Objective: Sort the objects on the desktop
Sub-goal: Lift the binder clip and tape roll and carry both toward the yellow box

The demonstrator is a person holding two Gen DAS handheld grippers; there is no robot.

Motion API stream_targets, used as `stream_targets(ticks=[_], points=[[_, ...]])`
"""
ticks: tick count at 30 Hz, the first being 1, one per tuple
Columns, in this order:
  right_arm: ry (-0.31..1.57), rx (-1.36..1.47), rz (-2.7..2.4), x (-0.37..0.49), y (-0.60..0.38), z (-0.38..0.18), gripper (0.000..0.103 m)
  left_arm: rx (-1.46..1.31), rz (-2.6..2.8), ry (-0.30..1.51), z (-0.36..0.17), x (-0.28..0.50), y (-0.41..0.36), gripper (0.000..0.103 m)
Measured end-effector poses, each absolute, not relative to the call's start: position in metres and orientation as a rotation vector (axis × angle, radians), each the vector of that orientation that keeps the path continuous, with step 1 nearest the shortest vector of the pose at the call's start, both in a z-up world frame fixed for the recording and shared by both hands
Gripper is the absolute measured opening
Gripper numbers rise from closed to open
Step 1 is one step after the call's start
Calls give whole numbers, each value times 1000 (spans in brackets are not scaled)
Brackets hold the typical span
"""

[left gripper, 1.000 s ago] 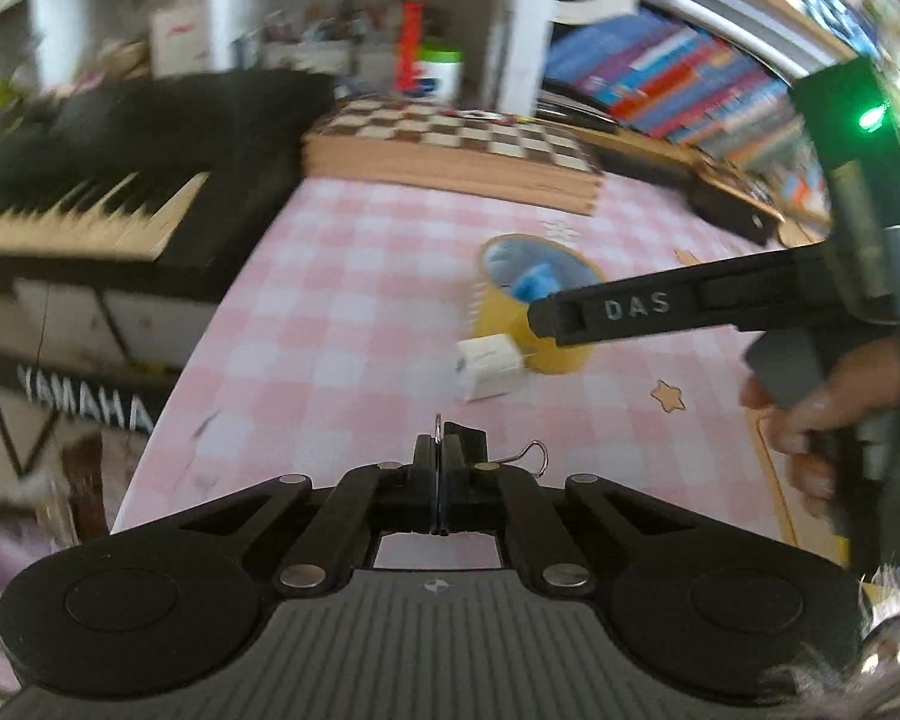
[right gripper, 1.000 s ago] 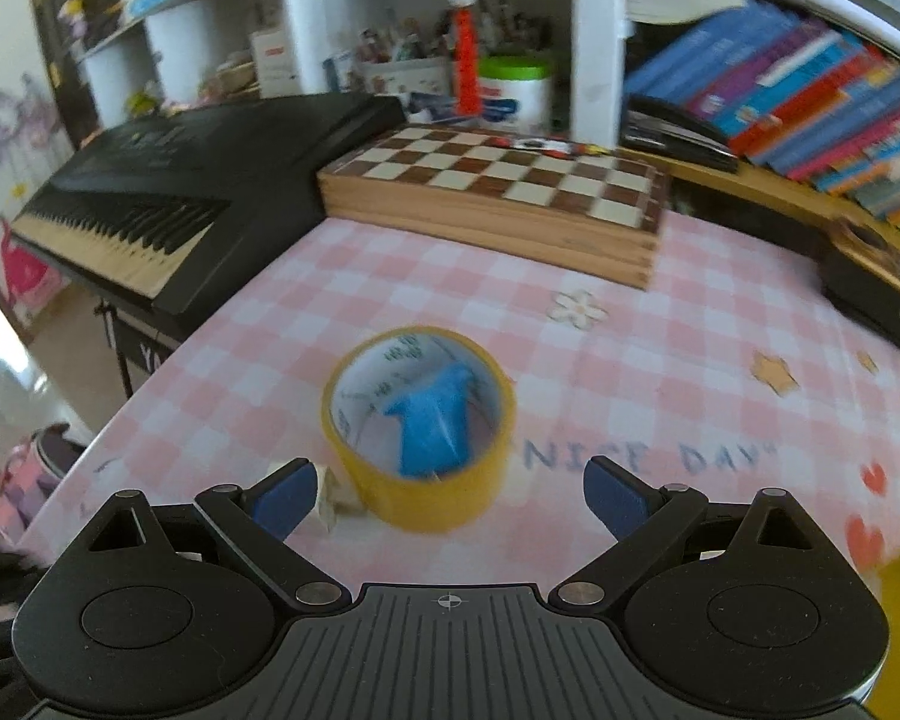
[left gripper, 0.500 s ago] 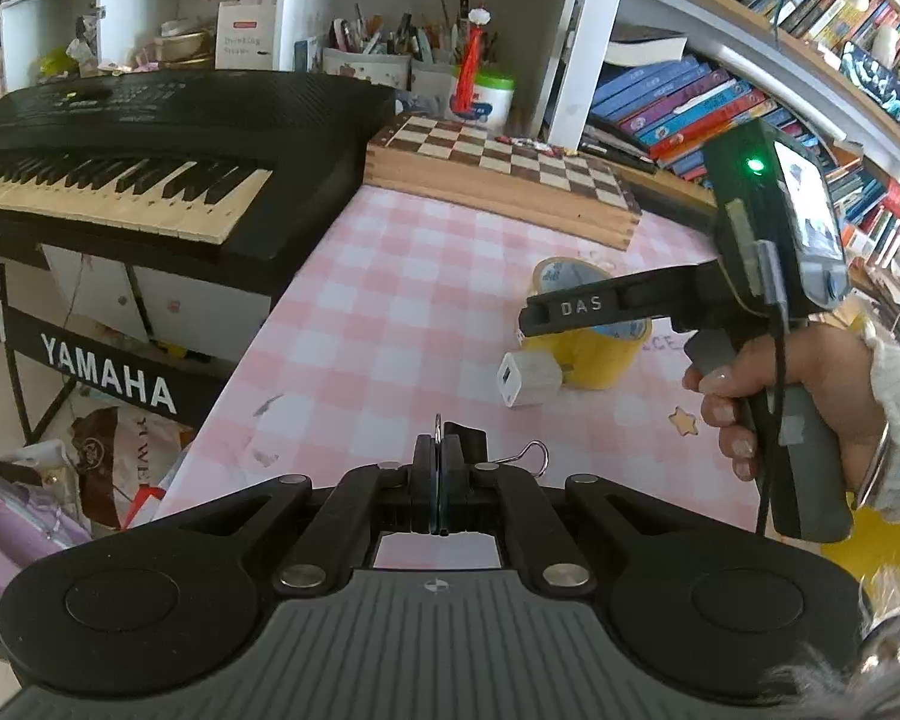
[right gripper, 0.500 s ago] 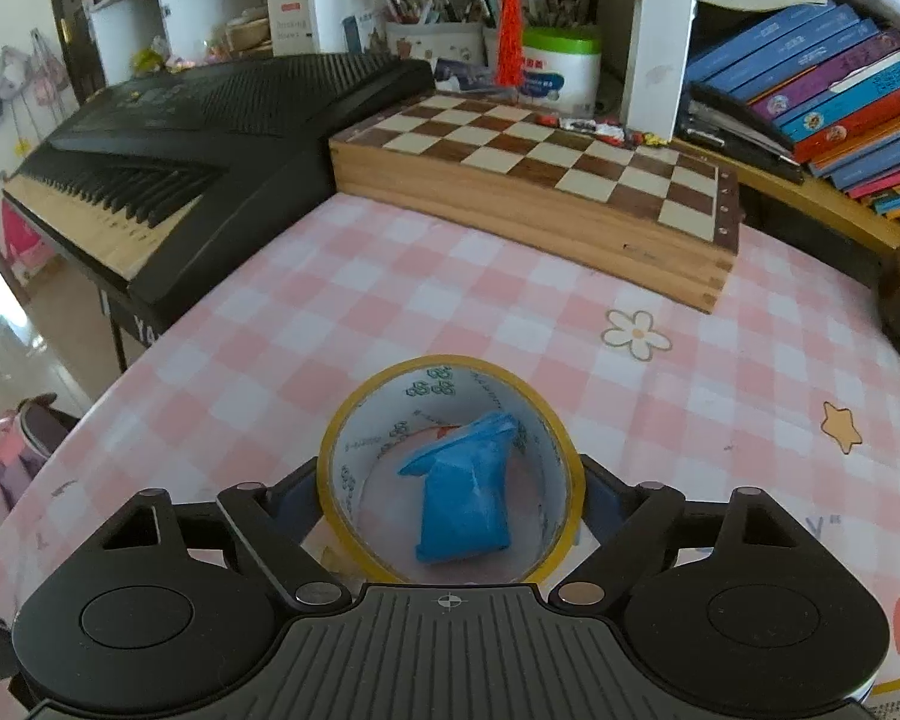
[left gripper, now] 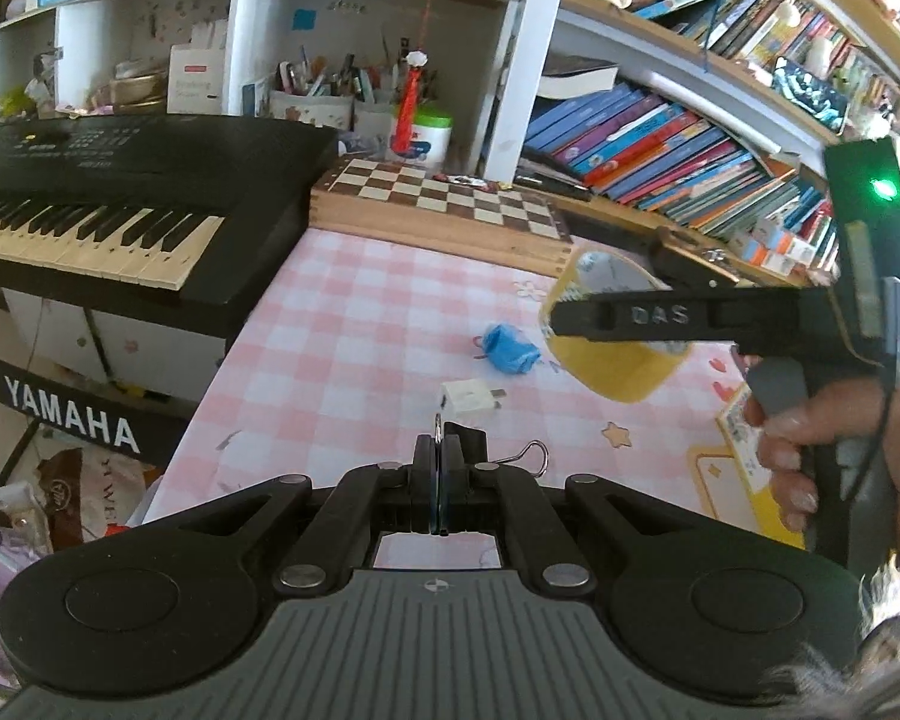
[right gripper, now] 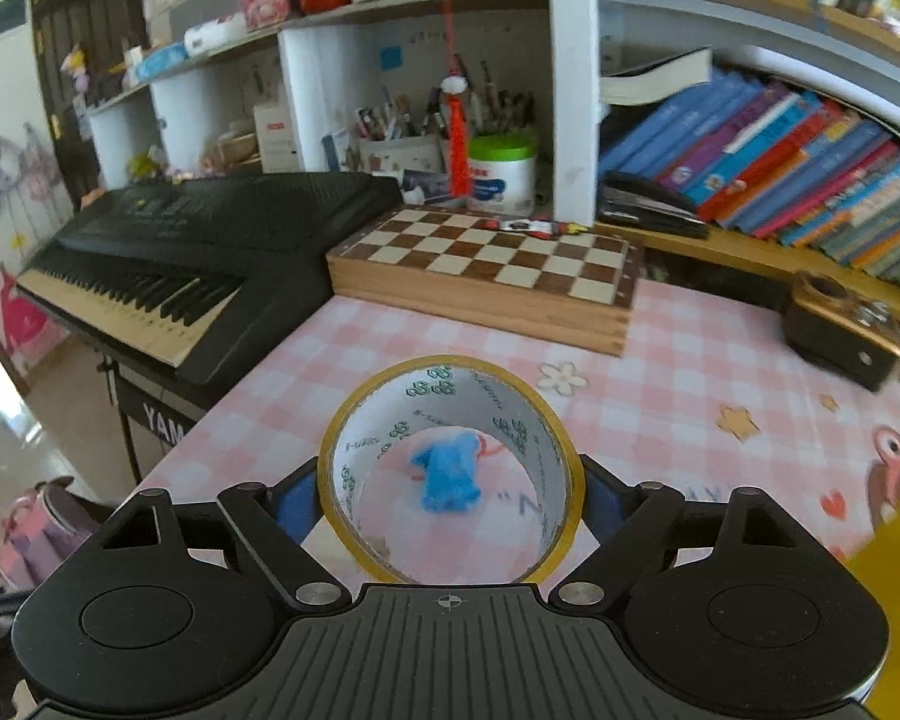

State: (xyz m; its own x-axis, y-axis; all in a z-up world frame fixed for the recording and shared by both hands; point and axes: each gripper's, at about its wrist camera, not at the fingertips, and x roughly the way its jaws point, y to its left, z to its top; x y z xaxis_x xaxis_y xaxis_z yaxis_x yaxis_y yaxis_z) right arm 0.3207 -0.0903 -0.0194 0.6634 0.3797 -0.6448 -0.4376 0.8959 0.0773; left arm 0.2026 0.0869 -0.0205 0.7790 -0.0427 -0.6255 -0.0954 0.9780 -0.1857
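The right claw [right gripper: 450,498] grips the wide yellow roll of packing tape [right gripper: 450,468] across its outer wall, one blue pad pressed to each side, so the roll hangs with its open core facing forward. In the left wrist view the roll [left gripper: 618,330] rides clear above the pink-and-white checked surface [left gripper: 342,324], tilted, presumably on its way to wherever the sorted things go; a yellow container at the surface's right edge [right gripper: 894,546] may be that place, though too little of it shows to be sure. Half a second ago the roll sat on the surface around the crumpled blue wrapper [left gripper: 510,351]; now it is lifted off, and the wrapper lies bare near the middle of the surface, with the small white plug adapter [left gripper: 471,399] just nearer the front edge. The left claw [left gripper: 441,480] is closed on a small black binder clip [left gripper: 468,450] with wire handles, held back over the front edge as before, out of the right hand's way.
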Motion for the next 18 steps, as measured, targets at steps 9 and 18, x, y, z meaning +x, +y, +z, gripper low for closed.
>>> stream_targets(ticks=[9, 18], points=[[690, -36, 406, 257, -122, 2, 86, -249, -25, 618, -5, 169, 92, 1], [716, -16, 351, 196, -137, 5, 86, -239, -99, 587, 5, 133, 91, 1]])
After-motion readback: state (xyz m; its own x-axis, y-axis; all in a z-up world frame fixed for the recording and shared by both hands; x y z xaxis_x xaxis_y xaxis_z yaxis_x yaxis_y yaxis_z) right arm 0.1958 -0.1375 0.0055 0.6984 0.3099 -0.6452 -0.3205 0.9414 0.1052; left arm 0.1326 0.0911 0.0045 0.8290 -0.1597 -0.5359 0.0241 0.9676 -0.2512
